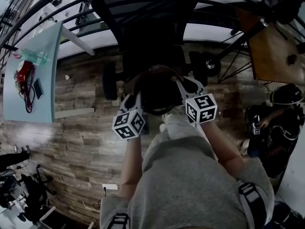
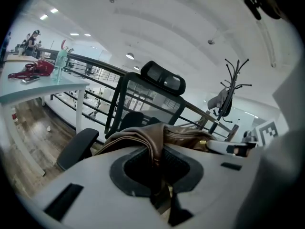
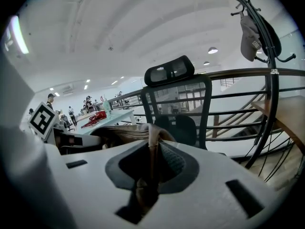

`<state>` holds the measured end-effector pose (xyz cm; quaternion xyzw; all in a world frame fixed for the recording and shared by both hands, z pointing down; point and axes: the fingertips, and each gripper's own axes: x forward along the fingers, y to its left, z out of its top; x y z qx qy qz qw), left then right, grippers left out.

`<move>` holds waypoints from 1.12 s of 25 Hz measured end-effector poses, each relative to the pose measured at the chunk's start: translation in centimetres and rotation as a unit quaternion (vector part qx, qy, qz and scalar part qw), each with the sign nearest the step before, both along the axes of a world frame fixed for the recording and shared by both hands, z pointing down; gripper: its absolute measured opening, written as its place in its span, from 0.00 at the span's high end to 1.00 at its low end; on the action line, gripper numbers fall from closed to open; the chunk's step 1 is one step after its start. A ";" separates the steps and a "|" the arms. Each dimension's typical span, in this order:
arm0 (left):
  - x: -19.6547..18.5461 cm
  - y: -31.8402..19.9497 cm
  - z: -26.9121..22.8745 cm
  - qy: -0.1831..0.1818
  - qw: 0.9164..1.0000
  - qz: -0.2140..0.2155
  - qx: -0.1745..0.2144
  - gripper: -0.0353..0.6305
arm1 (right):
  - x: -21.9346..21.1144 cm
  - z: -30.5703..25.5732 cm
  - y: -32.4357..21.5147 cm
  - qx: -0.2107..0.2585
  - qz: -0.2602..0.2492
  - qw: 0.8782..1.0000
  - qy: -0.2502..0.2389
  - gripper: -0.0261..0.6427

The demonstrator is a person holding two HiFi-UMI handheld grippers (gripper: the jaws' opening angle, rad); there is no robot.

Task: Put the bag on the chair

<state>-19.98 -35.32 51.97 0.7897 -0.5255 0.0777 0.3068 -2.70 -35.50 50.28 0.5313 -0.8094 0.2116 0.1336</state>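
A brown leather bag (image 1: 155,87) hangs between my two grippers, in front of the black office chair (image 1: 150,27). My left gripper (image 1: 135,99) is shut on the bag's left edge; in the left gripper view the brown leather (image 2: 152,142) is pinched between the jaws. My right gripper (image 1: 188,90) is shut on the bag's right edge, with a fold of leather (image 3: 153,149) running down between its jaws. The chair (image 2: 143,109) with its mesh back and headrest (image 3: 169,70) stands just beyond the bag. The bag is held above the floor, near the seat.
A pale table (image 1: 33,80) with a red item, a phone and a bottle stands to the left. A wooden desk (image 1: 276,56) is at the right, a seated person (image 1: 271,123) below it. A railing (image 3: 238,75) and a coat stand (image 3: 267,42) are behind the chair.
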 end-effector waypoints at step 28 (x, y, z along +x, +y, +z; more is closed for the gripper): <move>0.6 -12.2 15.0 -0.031 0.994 0.018 -0.101 0.88 | 0.6 14.6 -11.5 -0.090 0.025 0.995 0.032 0.89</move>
